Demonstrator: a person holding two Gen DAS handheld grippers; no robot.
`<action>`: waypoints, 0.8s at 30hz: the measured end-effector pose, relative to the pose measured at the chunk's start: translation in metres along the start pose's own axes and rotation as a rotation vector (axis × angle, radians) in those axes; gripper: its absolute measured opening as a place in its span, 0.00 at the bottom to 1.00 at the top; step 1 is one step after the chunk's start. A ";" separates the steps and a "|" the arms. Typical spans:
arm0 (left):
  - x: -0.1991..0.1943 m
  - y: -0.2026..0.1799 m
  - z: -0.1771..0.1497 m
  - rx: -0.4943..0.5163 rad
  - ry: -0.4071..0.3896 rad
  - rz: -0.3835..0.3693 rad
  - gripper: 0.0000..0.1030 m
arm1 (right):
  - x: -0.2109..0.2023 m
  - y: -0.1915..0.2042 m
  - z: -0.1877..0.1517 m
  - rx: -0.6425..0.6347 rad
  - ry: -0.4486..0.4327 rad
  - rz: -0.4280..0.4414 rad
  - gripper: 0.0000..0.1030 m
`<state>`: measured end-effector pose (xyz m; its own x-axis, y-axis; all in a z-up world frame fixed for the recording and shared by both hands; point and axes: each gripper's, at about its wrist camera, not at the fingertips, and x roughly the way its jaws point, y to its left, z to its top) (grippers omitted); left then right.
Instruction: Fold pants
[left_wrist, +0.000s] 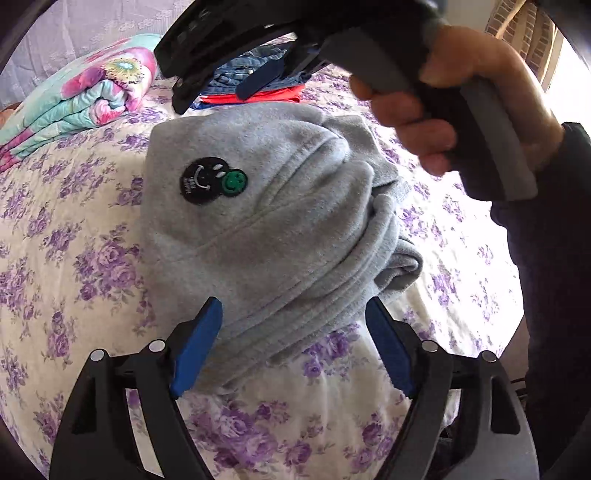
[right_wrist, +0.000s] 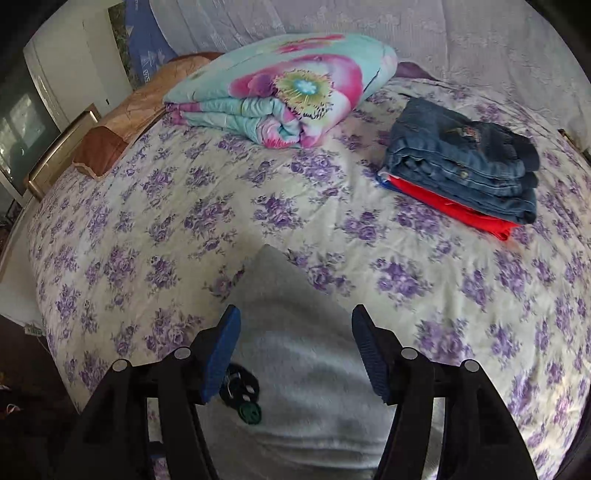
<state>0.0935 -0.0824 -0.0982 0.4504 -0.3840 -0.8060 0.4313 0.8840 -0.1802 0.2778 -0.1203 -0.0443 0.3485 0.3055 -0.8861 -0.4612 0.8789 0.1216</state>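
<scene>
We see gray pants (left_wrist: 273, 221) folded into a soft bundle in the middle of the bed (left_wrist: 74, 240). The bed has a white sheet with purple flowers on it. A black smiley patch (left_wrist: 201, 181) with a small green smiley beside it sits on top of the pants.

Our left gripper (left_wrist: 295, 343) has its blue tongs wide apart. The near edge of the pants lies between them, but the tongs do not squeeze it. The left pad looks like it is right at the cloth; we cannot tell if it touches.

Our right gripper (right_wrist: 295, 350) hangs over the far part of the pants, and its tongs are apart too. Nothing is pinched in them. From the left camera we see a hand (left_wrist: 461, 107) in a dark sleeve wrapped around its handle.

At the far side of the bed lies a folded blanket (right_wrist: 280, 92) with big pink flowers. Near it is a pile of folded clothes: blue jeans (right_wrist: 465, 166) on top of something red (right_wrist: 454, 210).
</scene>
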 end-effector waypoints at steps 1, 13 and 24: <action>0.007 0.004 0.002 -0.010 0.021 0.005 0.75 | 0.010 0.002 0.008 -0.003 0.012 -0.001 0.61; 0.036 -0.001 0.002 0.032 0.059 0.040 0.75 | 0.071 -0.015 0.003 0.131 0.128 0.006 0.37; -0.040 0.126 0.025 -0.324 -0.061 -0.057 0.89 | -0.100 -0.073 -0.133 0.446 -0.212 -0.039 0.94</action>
<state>0.1492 0.0383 -0.0745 0.4832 -0.4419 -0.7558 0.1909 0.8957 -0.4016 0.1678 -0.2636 -0.0243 0.5384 0.2963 -0.7889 -0.0667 0.9482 0.3106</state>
